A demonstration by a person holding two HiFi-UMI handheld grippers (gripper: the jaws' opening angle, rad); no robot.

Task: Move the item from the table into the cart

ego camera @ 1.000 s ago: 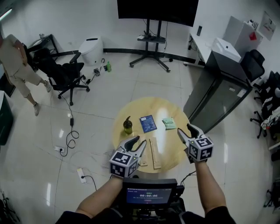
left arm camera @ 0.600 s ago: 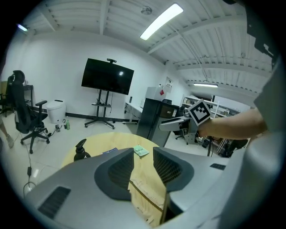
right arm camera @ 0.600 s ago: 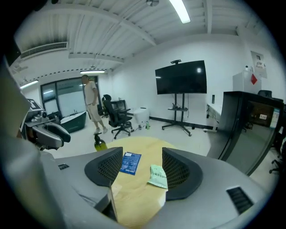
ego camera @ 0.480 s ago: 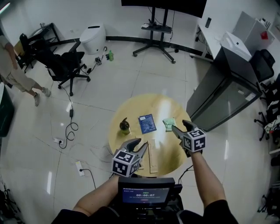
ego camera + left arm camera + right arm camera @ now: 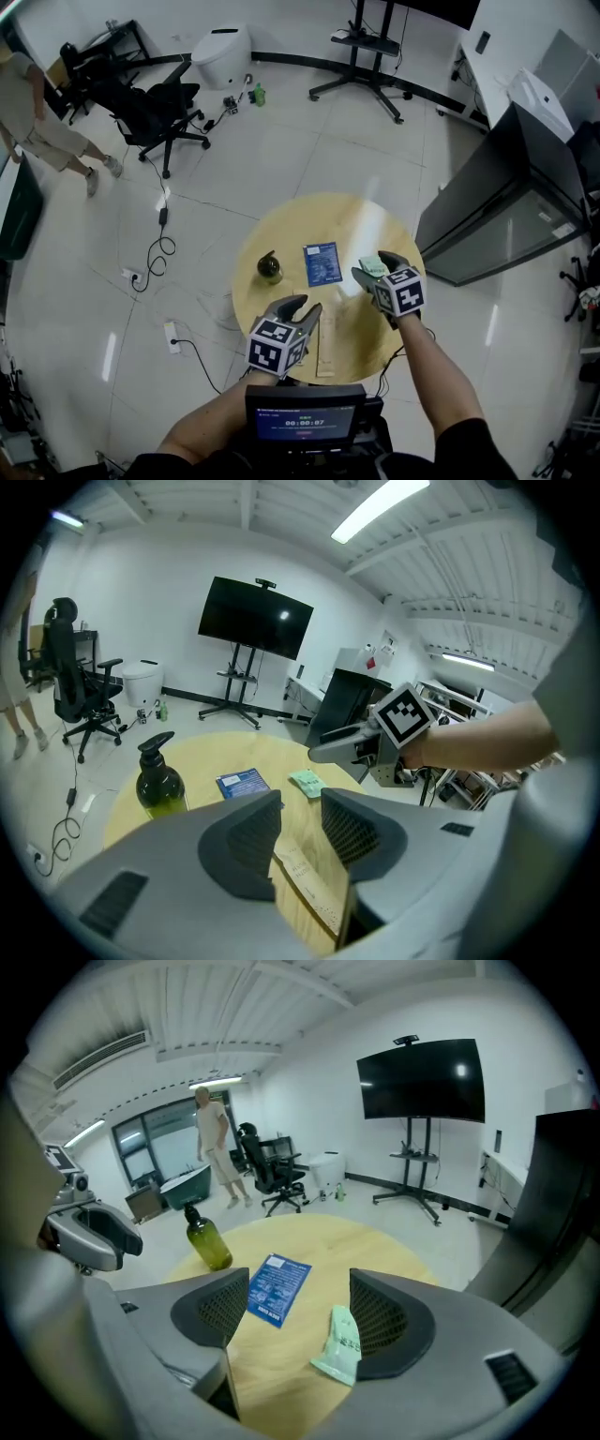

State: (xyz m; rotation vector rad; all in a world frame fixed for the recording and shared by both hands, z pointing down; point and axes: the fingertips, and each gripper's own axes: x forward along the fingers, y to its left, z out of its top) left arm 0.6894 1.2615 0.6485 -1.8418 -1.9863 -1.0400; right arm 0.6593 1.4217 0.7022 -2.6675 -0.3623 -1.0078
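Right gripper (image 5: 291, 1321) poised over green packet (image 5: 342, 1346)
The packet lies flat near the round table's (image 5: 281, 234) right edge, long axis running up the frame, print unreadable. The right jaws, just opening, stand wide around it; left gripper (image 5: 300, 822) narrow, empty.

The left gripper (image 5: 307, 304) and right gripper (image 5: 371, 266) are grey, each with a black-and-white marker cube (image 5: 275, 344); sleeves (image 5: 459, 450) seem dark.

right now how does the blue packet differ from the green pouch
The blue packet is dark blue with white print; the green pouch is pale green. The blue packet is broader, the green pouch narrower. The blue packet lies near the middle of the table, the green pouch nearer its right edge. Both lie flat.
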